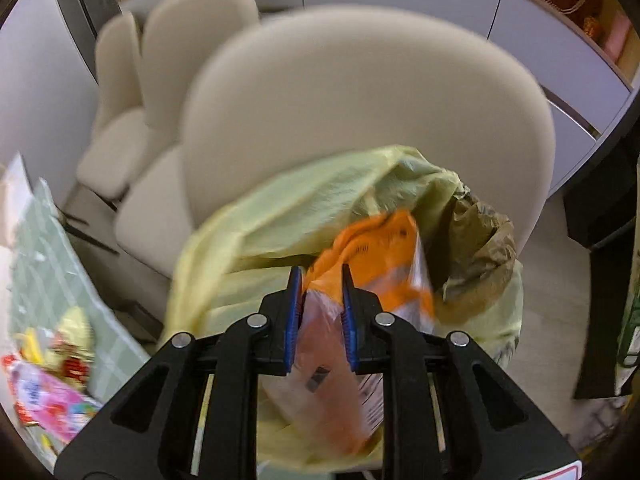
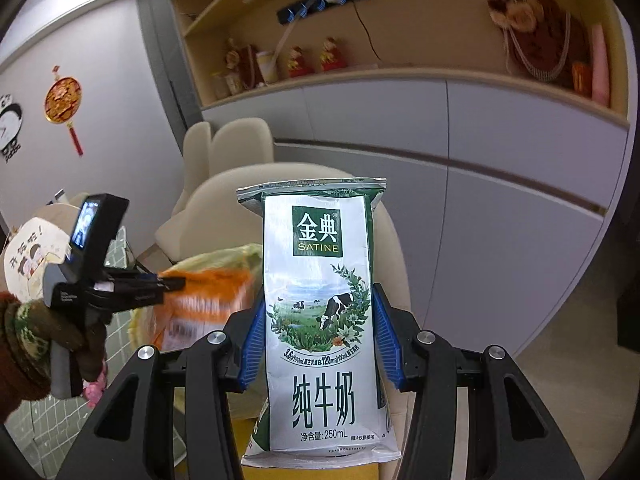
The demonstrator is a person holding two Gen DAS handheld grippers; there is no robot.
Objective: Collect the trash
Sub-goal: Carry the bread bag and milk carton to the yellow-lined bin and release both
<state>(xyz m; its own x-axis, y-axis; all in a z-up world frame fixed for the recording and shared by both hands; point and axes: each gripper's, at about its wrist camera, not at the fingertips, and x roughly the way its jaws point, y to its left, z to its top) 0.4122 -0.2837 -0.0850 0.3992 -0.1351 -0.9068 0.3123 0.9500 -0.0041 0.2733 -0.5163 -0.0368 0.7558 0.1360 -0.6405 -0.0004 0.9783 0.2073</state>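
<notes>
My left gripper (image 1: 320,276) is shut on an orange and clear snack wrapper (image 1: 376,264), held over the open mouth of a yellow-green trash bag (image 1: 280,216). The same left gripper (image 2: 176,282) and blurred wrapper (image 2: 208,300) show at the left of the right wrist view, above the bag (image 2: 224,258). My right gripper (image 2: 318,300) is shut on a white and green 250 mL milk carton (image 2: 320,312), held upright, just right of the bag.
A beige chair (image 1: 360,100) stands right behind the bag, more chairs (image 1: 192,48) beyond it. A green checked table (image 1: 52,240) at the left carries several colourful wrappers (image 1: 48,384). Grey cabinets (image 2: 500,168) and shelves line the back wall. Dark furniture (image 1: 608,208) stands at the right.
</notes>
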